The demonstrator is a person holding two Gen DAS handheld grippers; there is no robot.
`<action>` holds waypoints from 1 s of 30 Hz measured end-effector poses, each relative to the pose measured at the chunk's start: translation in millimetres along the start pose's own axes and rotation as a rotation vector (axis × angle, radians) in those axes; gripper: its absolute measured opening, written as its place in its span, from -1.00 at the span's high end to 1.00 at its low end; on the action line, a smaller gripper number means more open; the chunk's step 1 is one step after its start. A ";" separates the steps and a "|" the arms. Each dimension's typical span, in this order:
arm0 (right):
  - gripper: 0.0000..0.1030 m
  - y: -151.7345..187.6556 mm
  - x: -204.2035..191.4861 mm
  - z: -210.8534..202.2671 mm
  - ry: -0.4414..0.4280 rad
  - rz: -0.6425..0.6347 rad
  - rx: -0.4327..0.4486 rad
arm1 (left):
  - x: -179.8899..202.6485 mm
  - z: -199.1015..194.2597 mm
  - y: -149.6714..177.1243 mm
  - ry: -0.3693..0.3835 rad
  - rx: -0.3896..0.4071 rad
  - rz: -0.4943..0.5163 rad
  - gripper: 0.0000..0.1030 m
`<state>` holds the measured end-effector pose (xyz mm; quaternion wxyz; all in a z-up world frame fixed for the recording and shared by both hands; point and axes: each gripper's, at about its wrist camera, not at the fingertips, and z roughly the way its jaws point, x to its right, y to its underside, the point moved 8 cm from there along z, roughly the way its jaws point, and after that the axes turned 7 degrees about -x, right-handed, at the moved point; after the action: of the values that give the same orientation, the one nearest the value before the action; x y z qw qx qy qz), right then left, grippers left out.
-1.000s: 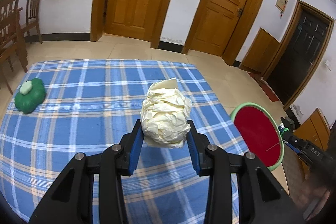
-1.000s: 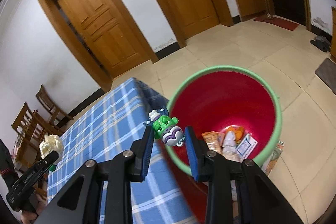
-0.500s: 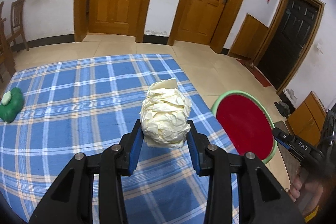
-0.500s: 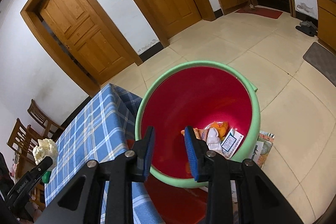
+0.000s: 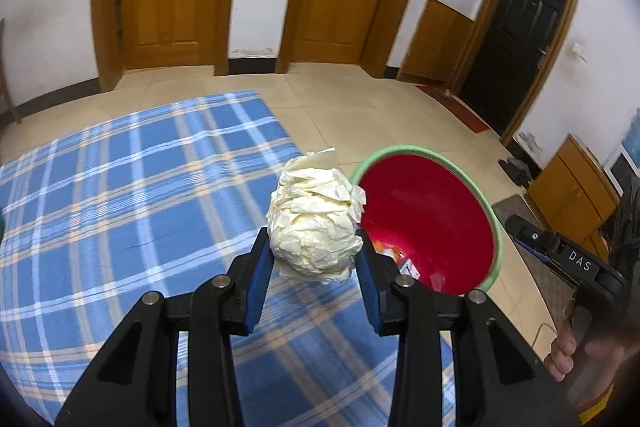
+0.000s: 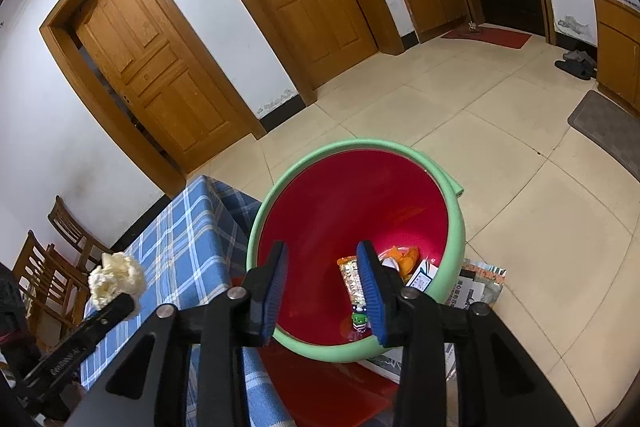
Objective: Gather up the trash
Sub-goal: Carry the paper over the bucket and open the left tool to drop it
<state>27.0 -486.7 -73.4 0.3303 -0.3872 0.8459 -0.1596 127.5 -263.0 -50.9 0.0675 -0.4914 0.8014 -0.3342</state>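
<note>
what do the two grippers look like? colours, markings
Both the left gripper and right gripper are matte black frames with silver screws and blue ribbed pads inside the jaws. White lettering, "DAS", shows on the right one's side. Bare fingers, no sleeve visible.

Paper ball (image 5: 316,223) between my left gripper's (image 5: 316,267) fingers, above table edge (image 5: 160,195), bin (image 6: 454,223) just right.

Crumpled cream paper ball (image 5: 316,223) held beside green-rimmed red bin (image 5: 490,223)
</note>
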 end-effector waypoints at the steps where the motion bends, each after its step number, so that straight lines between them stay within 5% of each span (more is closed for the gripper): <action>1: 0.18 -0.4 1.1 -1.1 -0.002 0.003 0.003 | 4.1 2.5 -0.4 0.006 -0.004 0.012 0.22; 20: 0.11 -10.2 28.8 -10.2 0.002 0.083 0.035 | 88.5 66.5 -2.1 0.074 -0.113 0.204 0.11; 24: 0.10 -9.9 31.7 -10.6 0.001 0.089 0.033 | 89.6 68.3 -1.0 0.072 -0.120 0.199 -0.09; 30: 0.03 -8.7 29.1 -11.3 -0.002 0.073 0.034 | 80.0 62.0 -1.5 0.059 -0.115 0.155 -0.11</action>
<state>10.0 -514.3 -73.2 0.3432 -0.3508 0.8563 -0.1613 115.1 -359.2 -79.9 0.0413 -0.4208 0.8566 -0.2957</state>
